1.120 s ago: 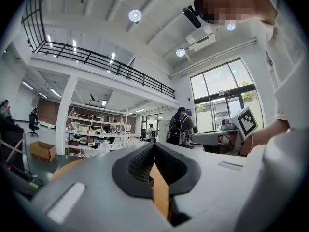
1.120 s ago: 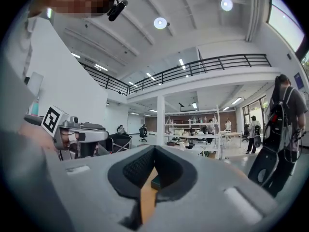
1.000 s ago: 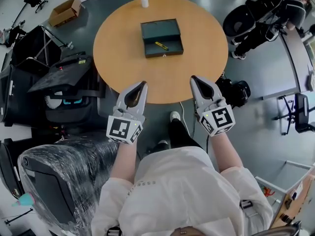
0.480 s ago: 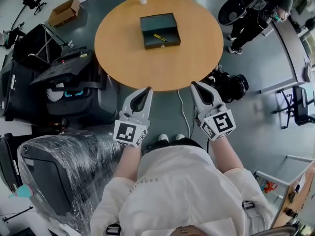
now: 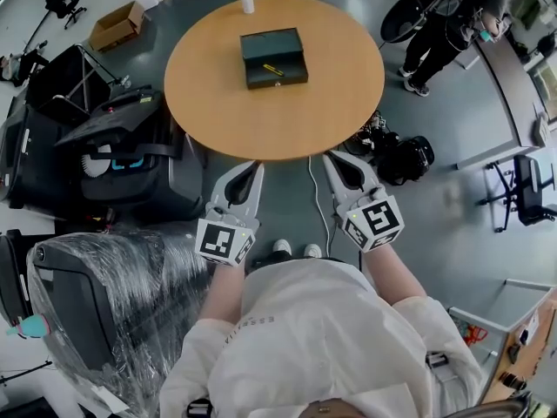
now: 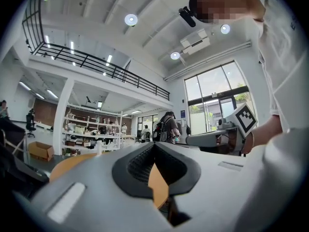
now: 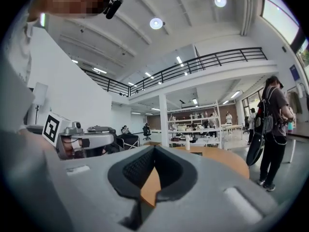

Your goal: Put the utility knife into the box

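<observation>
The left hand-held gripper [image 5: 246, 174], closed and empty, has drawn back off the table [image 5: 287, 120]. The utility knife [image 5: 273, 70] lies inside the open box [image 5: 271, 45], so the task looks done. The right hand-held gripper [image 5: 339, 165] has retreated too, also closed and empty.

Head view looks steeply down over the person, counter [image 5: 348, 120] well ahead. Gripper views (tight behind left claw [image 5: 252, 169], right claw [image 5: 333, 158]) face level across the hall, sharing that counter.
</observation>
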Motion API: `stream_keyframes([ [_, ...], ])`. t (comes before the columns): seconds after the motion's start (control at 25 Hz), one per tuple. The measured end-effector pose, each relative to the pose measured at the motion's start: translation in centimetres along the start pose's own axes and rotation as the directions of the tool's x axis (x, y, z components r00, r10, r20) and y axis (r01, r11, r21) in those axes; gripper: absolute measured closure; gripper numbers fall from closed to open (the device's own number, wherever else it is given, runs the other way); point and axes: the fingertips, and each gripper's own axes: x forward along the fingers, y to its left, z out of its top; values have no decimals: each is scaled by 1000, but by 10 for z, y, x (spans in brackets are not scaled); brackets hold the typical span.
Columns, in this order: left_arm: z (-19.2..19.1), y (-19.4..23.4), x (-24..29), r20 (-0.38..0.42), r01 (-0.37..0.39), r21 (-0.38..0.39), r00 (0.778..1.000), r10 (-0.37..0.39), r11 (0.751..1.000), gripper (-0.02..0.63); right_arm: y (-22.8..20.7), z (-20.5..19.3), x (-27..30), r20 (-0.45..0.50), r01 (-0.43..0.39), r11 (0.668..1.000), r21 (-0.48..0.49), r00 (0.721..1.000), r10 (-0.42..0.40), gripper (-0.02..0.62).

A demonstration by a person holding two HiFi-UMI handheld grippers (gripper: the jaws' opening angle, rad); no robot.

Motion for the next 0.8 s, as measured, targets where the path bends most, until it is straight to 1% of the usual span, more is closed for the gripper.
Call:
stream_keyframes([
  [0.08,1,-11,3,0,37,17,999,-37,999,589,1,1,-3,2,-4,1000,-28,1000,4,604],
  [0.16,2,-16,4,-2,50,16,999,-50,999,589,3,1,-4,8,-8,999,-42,1000,8,604],
  [0.36,4,-16,3,-5,53,25,999,-53,998,589,12,4,-3,10,-44,997,-70,999,45,604],
  [0.44,7,-16,2,-2,53,25,999,-53,998,589,13,6,-2,9,-45,996,-79,999,46,604],
  [0.64,9,-15,-1,4,45,25,999,-45,999,589,16,3,-1,7,-43,997,-66,999,44,604],
  [0.8,9,-14,-5,13,33,16,999,-33,999,589,28,9,2,16,-59,993,-98,998,60,604],
])
